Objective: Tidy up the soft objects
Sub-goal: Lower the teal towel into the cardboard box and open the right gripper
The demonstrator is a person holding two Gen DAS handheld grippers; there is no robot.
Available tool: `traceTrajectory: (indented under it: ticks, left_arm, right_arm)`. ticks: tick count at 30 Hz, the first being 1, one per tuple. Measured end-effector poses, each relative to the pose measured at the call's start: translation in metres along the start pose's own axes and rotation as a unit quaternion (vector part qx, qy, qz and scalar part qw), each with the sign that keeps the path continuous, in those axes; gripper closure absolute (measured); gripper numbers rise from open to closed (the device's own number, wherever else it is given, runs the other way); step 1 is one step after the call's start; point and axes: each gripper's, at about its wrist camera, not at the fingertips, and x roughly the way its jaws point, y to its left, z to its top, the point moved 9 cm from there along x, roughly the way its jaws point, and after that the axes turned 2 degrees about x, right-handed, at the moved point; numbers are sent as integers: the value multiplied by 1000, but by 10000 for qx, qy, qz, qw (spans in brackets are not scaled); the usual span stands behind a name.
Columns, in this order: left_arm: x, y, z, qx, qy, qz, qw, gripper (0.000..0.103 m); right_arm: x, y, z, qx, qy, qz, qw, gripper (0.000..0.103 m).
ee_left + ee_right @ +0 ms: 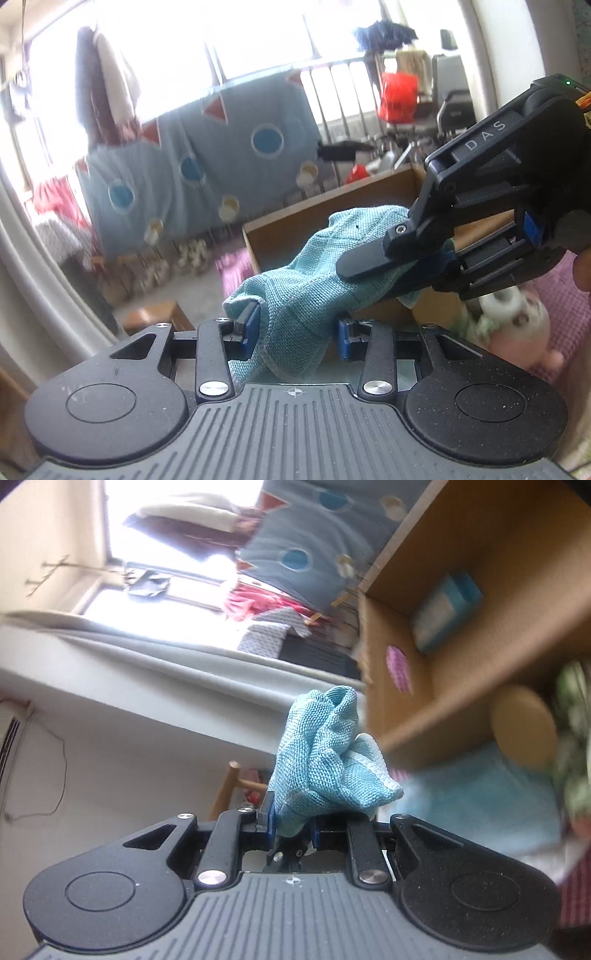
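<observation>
Both grippers are clamping the same teal knit cloth (295,295) in mid-air — the left gripper (295,332) is pinching its lower end, the right gripper (373,266) is biting the upper end from the right — and it is hanging in front of the cardboard box (332,218).

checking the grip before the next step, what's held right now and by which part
Both grippers hold one teal cloth: the left gripper pinches one bunched end, the right gripper the other.
</observation>
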Motion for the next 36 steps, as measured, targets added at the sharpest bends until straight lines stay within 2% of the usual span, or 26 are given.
traceTrajectory:
  ticks: [5, 8, 11, 14, 16, 17, 20, 23, 26, 28, 33, 36]
  left_arm:
    - [18, 4, 43, 229, -357, 19, 9991, 63]
    - [48, 3, 61, 306, -340, -108, 9989, 63]
    - [84, -1, 68, 376, -147, -239, 9989, 62]
    - [121, -3, 63, 382, 208, -433, 9981, 60]
    - [144, -4, 57, 339, 480, -577, 9966, 57]
    - [152, -4, 52, 335, 609, -623, 9956, 51]
    - [170, 1, 43, 311, 891, -660, 9933, 45]
    - [168, 10, 40, 207, 887, -608, 9940, 40]
    - [155, 25, 41, 12, 761, -524, 9957, 38]
    - [143, 34, 43, -187, 674, -417, 9967, 38]
    - [119, 63, 38, -718, 495, -203, 9960, 37]
    - [106, 73, 31, -926, 437, -112, 9947, 37]
  right_arm:
    - [-4, 14, 49, -340, -168, -122, 9992, 84]
    - [2, 0, 82, -256, -138, -339, 9990, 84]
    - [16, -27, 107, 12, -13, -603, 9982, 84]
    - [33, -60, 126, 247, 132, -911, 9955, 84]
    - [45, -81, 138, 443, 216, -1084, 9929, 84]
    - [51, -93, 142, 554, 260, -1171, 9912, 84]
    - [69, -125, 149, 885, 439, -1432, 9847, 84]
    - [84, -153, 147, 1226, 634, -1657, 9765, 84]
    - [95, -163, 147, 1428, 719, -1688, 9726, 84]
    - [98, -160, 148, 1496, 692, -1578, 9736, 84]
    - [98, -148, 150, 1605, 320, -1135, 9800, 84]
    - [98, -151, 147, 1759, 232, -984, 9792, 84]
